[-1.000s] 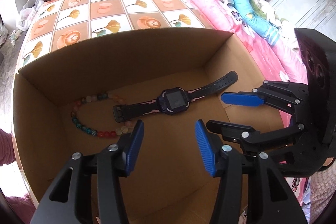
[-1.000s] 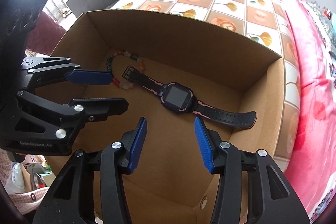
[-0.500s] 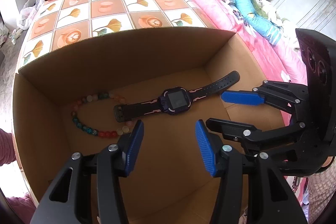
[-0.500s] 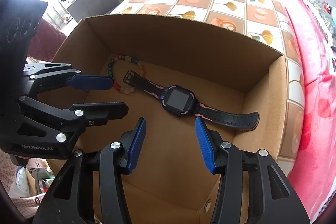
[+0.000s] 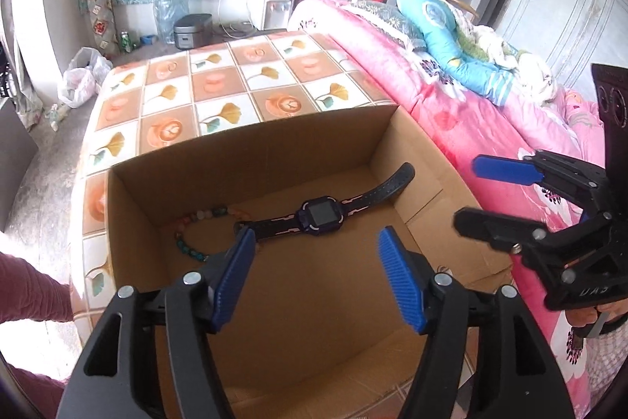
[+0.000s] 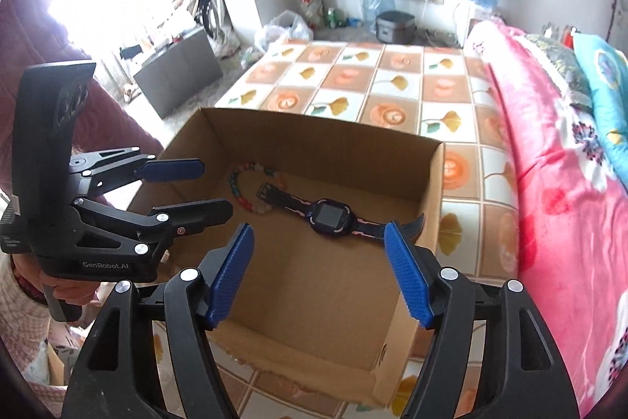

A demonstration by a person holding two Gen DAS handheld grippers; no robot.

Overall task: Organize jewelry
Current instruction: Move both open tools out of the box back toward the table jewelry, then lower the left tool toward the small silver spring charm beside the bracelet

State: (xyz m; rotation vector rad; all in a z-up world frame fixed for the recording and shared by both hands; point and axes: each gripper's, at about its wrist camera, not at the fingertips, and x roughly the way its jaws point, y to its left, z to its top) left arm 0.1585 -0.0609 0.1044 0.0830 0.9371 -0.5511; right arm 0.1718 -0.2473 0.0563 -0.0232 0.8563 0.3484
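Smartwatch (image 5: 322, 216) and bead bracelet (image 6: 240, 186) lie in your cardboard box (image 5: 251, 160); your left tool (image 5: 314, 275) hides some beads; both tools, right tool (image 6: 320, 275) included, gape wide, empty.

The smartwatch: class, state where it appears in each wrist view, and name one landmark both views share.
Left wrist view: smartwatch lies centre frame on the cardboard box floor, just above the jaws.
Right wrist view: smartwatch lies centre frame, toward the box's right wall.
Shared landmark: the beaded bracelet at its buckle end.

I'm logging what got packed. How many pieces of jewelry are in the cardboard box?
2: a beaded bracelet near the far-left corner of the cardboard box, and a watch lying flat mid-floor, its strap end touching the beads. Nothing else shows inside.
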